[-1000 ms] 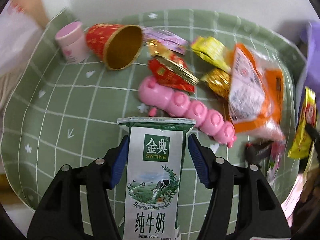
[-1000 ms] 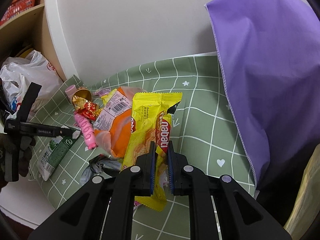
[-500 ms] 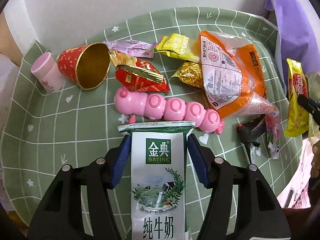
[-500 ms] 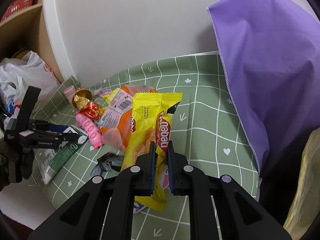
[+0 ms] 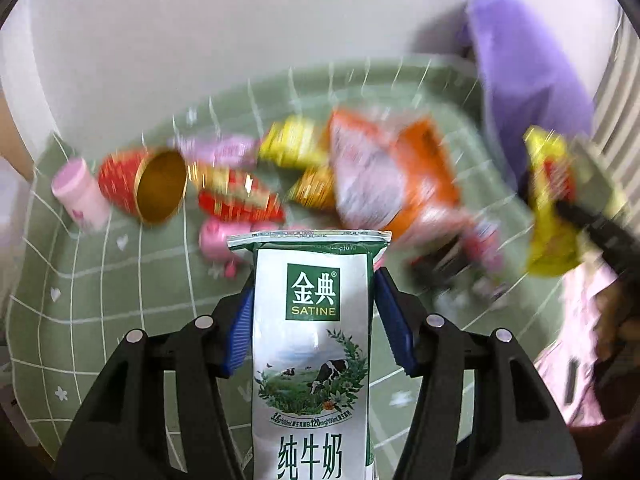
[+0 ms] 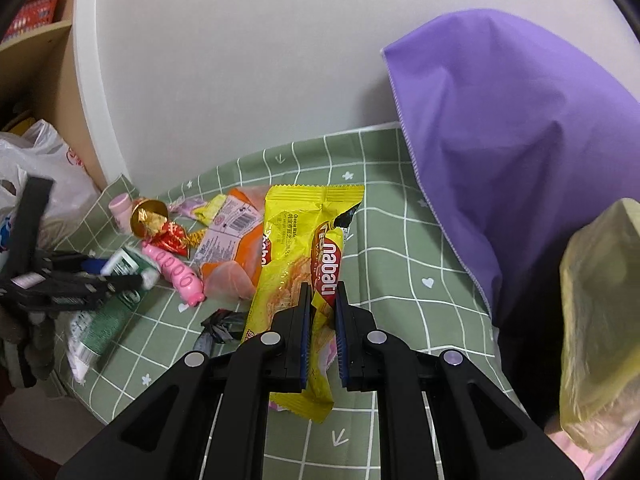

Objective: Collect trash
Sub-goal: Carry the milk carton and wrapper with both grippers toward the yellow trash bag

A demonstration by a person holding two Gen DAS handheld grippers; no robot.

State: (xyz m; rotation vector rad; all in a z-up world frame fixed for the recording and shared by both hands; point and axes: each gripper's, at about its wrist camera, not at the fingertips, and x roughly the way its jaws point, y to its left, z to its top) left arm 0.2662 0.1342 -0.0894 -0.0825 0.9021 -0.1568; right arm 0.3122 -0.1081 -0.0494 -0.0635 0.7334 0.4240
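My left gripper (image 5: 312,300) is shut on a white and green Satine milk carton (image 5: 311,340) and holds it above the green checked tablecloth (image 5: 120,300). My right gripper (image 6: 322,300) is shut on a yellow Nabati wafer wrapper (image 6: 304,248) and holds it above the cloth; the wrapper also shows in the left wrist view (image 5: 550,204). The left gripper and carton (image 6: 116,280) show at the left of the right wrist view. Loose trash lies on the cloth: an orange bag (image 5: 392,176), a red paper cup (image 5: 152,188), red and gold wrappers (image 5: 240,196).
A pink caterpillar toy (image 6: 174,272) and a small pink bottle (image 5: 80,196) lie among the trash. A purple bag (image 6: 512,152) stands at the right, a yellowish bag (image 6: 600,320) in front of it. A white plastic bag (image 6: 48,184) and shelves are at the left.
My left gripper has swung right and lifted with the carton; its view is now blurred. My right gripper has moved right toward the yellowish bag, still holding the wrapper.
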